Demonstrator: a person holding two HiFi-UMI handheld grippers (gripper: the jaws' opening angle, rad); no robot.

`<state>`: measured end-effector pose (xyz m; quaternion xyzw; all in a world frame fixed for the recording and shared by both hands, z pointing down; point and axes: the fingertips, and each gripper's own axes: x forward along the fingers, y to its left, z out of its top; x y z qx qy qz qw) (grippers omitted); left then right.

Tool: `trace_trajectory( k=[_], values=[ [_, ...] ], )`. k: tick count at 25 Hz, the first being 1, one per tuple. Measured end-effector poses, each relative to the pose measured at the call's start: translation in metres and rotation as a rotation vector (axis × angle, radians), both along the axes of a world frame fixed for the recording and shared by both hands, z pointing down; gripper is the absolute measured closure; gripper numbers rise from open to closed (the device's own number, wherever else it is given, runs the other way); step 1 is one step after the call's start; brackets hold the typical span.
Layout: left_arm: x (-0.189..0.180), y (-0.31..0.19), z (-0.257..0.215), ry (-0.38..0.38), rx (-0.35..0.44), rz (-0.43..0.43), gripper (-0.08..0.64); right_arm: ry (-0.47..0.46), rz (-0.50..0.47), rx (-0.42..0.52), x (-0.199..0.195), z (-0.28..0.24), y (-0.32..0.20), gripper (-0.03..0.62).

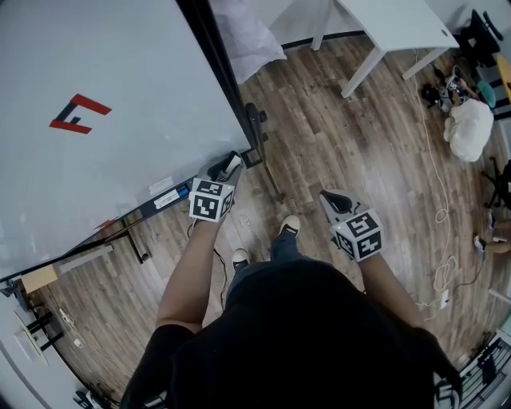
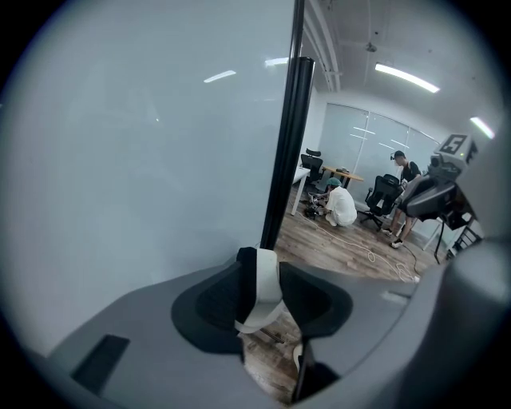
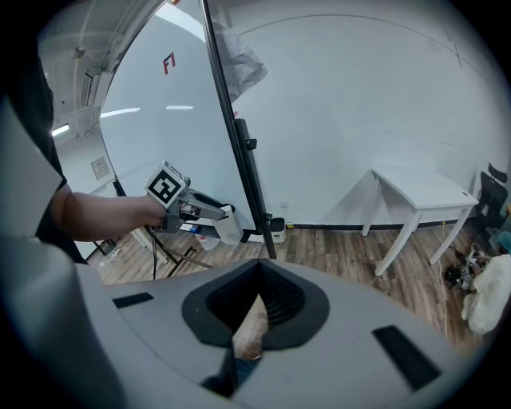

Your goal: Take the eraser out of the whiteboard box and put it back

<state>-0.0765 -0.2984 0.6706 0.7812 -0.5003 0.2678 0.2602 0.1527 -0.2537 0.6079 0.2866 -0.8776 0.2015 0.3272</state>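
Observation:
My left gripper (image 1: pixel 227 169) is shut on the eraser (image 1: pixel 232 163), a white block with a dark felt side, by the lower right corner of the whiteboard (image 1: pixel 96 120). In the left gripper view the eraser (image 2: pixel 259 287) stands upright between the jaws of the left gripper (image 2: pixel 262 281), close to the board's black frame post (image 2: pixel 291 160). The board's black tray box (image 1: pixel 164 200) runs along its bottom edge, left of that gripper. My right gripper (image 1: pixel 336 200) hangs over the wooden floor, shut with nothing in it. The right gripper view shows the right gripper (image 3: pixel 257 307), and beyond it the left gripper (image 3: pixel 188 209) holding the eraser (image 3: pixel 227 226).
A white table (image 1: pixel 399 24) stands at the back right. A person in white (image 1: pixel 469 128) crouches on the floor beside gear. A white cable (image 1: pixel 439 216) trails across the floor. The board's stand leg (image 1: pixel 257 124) juts out past its corner. A small cardboard box (image 1: pixel 38 278) sits at lower left.

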Motion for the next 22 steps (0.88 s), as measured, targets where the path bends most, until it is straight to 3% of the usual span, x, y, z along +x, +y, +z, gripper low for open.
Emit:
trace_trajectory(
  k=[22],
  values=[
    [0.0, 0.014, -0.046, 0.04, 0.111, 0.018, 0.419, -0.024, 0.018, 0.069, -0.011, -0.03, 0.019, 0.597]
  ],
)
